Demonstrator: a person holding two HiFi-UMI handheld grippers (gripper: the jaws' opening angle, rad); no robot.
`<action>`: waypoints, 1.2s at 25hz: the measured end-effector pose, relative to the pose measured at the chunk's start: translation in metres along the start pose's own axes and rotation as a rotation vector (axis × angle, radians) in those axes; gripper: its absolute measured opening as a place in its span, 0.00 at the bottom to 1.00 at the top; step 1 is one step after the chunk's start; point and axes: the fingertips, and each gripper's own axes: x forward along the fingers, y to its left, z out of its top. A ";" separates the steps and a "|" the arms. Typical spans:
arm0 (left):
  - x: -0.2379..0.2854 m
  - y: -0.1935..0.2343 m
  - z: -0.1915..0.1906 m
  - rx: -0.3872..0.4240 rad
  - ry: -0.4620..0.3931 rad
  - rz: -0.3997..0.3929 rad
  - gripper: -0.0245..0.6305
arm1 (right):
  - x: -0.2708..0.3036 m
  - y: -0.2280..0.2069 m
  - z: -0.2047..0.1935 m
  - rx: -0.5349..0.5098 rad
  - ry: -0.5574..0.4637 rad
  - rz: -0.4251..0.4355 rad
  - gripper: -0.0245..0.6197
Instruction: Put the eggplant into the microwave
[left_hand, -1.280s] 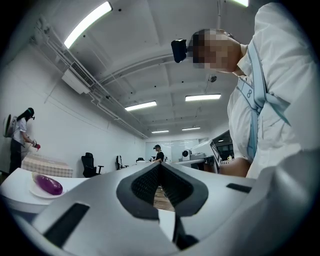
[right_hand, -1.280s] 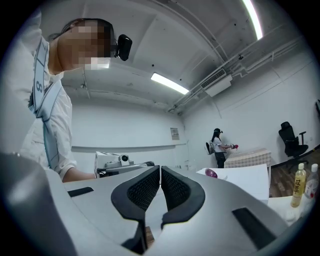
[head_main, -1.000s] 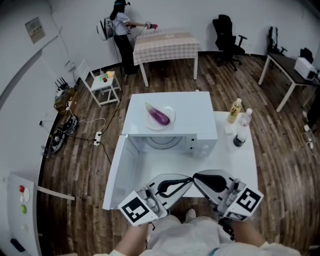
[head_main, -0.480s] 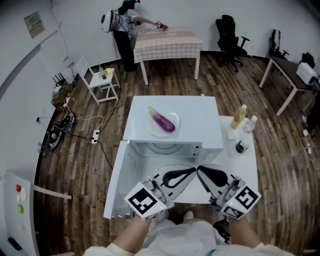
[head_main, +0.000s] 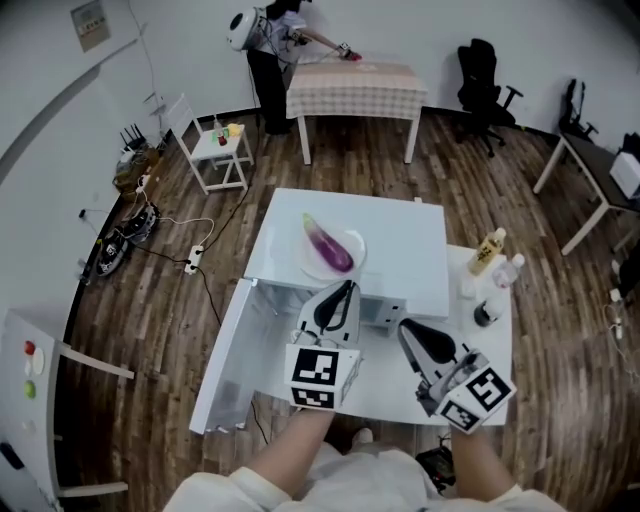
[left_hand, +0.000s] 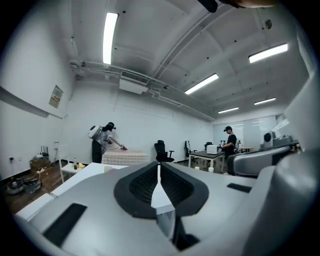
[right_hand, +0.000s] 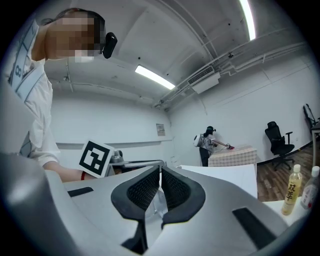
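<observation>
Head view, eggplant (head_main: 328, 246) just beyond left gripper (head_main: 343, 288)

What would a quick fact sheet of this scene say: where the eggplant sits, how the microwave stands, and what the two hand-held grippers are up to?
eggplant: lying on a white plate on top of the microwave
microwave door: swung open
left gripper: jaws together, empty, aimed at the microwave's front
right gripper: jaws together, empty, over the table
bottles: standing on the table beside the microwave
task status: eggplant not yet picked up
</observation>
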 end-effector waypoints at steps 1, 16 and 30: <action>0.007 0.005 -0.003 -0.006 0.009 0.036 0.05 | 0.001 -0.002 -0.001 0.002 0.003 0.009 0.09; 0.069 0.061 -0.043 -0.009 0.204 0.438 0.53 | 0.003 -0.029 -0.010 0.049 0.035 0.109 0.09; 0.084 0.078 -0.071 -0.047 0.287 0.524 0.46 | 0.002 -0.042 -0.014 0.077 0.032 0.130 0.09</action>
